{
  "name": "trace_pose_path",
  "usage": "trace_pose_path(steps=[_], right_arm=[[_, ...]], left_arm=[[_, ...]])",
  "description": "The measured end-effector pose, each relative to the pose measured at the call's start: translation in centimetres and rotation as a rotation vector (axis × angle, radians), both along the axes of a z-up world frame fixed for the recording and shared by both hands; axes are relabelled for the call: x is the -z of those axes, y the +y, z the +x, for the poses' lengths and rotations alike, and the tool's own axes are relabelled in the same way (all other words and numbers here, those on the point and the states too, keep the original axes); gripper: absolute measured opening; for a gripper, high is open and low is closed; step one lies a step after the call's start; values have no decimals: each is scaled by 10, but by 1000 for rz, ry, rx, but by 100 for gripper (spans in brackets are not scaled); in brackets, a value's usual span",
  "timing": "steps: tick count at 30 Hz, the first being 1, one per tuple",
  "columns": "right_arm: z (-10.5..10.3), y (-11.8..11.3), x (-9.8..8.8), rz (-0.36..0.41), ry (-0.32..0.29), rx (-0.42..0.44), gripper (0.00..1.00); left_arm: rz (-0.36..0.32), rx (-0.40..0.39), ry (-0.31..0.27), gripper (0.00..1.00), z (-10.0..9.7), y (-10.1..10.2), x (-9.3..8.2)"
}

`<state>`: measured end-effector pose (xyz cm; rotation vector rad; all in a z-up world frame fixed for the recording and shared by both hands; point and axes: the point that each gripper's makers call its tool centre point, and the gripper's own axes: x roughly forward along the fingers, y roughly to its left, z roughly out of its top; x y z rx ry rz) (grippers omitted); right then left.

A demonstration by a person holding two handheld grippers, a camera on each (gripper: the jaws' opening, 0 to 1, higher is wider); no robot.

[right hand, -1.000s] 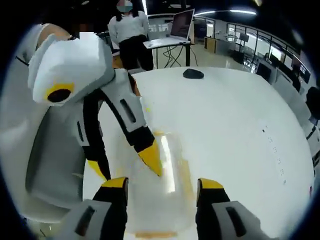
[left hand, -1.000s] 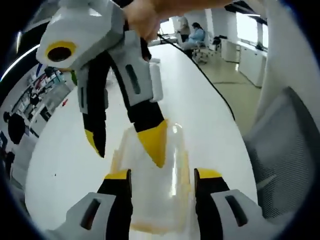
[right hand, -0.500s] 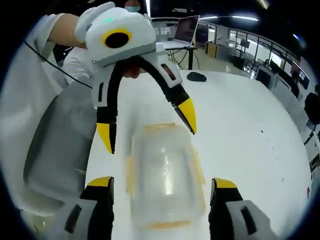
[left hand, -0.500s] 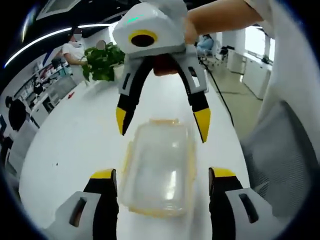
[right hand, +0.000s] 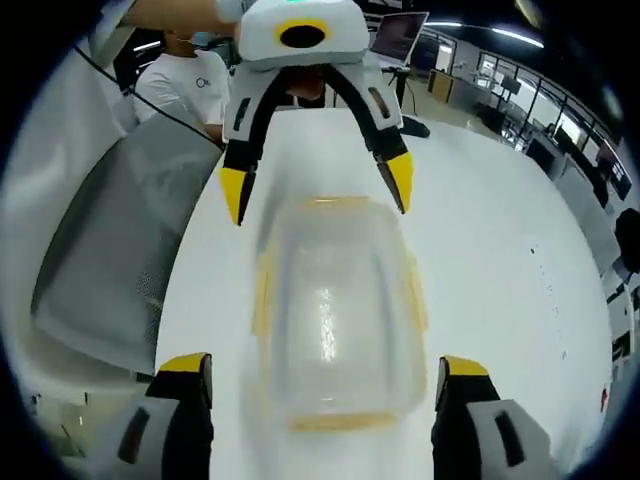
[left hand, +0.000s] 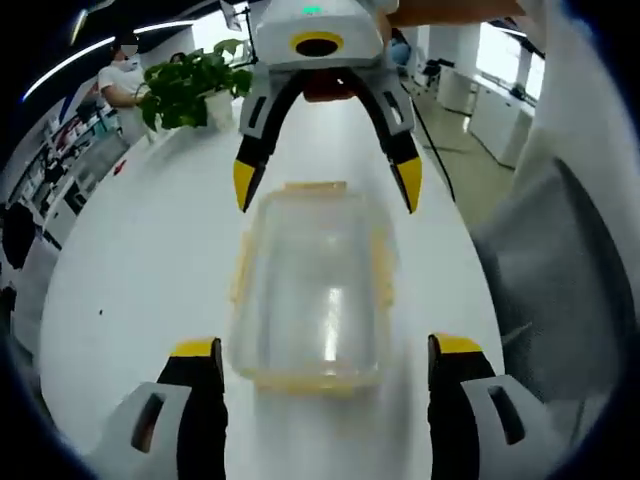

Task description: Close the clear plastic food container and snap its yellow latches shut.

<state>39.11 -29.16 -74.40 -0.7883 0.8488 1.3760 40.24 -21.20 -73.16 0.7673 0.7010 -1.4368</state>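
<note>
While the container (left hand: 312,290) lies flat on the white bench (left hand: 140,270) with its lid on, both hand-held grippers face each other across it, one at each short end. The left hand-held gripper (left hand: 325,350) and the right hand-held gripper (right hand: 320,370) are spread wide and pinch nothing. I think each yellow latch (right hand: 262,292) should be pressed down squarely, with the other end held steady.

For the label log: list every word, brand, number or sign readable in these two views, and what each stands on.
None can be read.
Clear container: no label or print shows.
Left gripper and right gripper: no lettering visible.
Laptop screen and shelves behind: too small and blurred to read.
</note>
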Motion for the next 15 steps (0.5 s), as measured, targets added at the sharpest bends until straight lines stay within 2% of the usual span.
trace_pose_path(steps=[1,2,4,6,8,11,15], right_arm=[[0,1,1,-2,1,3,92],[0,1,3,-8,-1,4,91],[0,0,8,-30,-14,-15,90],[4,-2,11,-55,-42,-25,87],[7,-1,12,-51,-37,-4,86],[10,-5,17,-90,-56,-13,80],[10,-2,15,-78,-61,-16,77]], left_arm=[[4,6,-3,76,0,0,0],[21,47,-5,78,-3,-1,4],[69,58,-12,81,-3,3,13],[77,65,-21,80,-1,1,15],[88,47,-4,79,0,-1,17],[115,47,-19,78,2,-3,20],[132,44,-33,76,5,-2,24]])
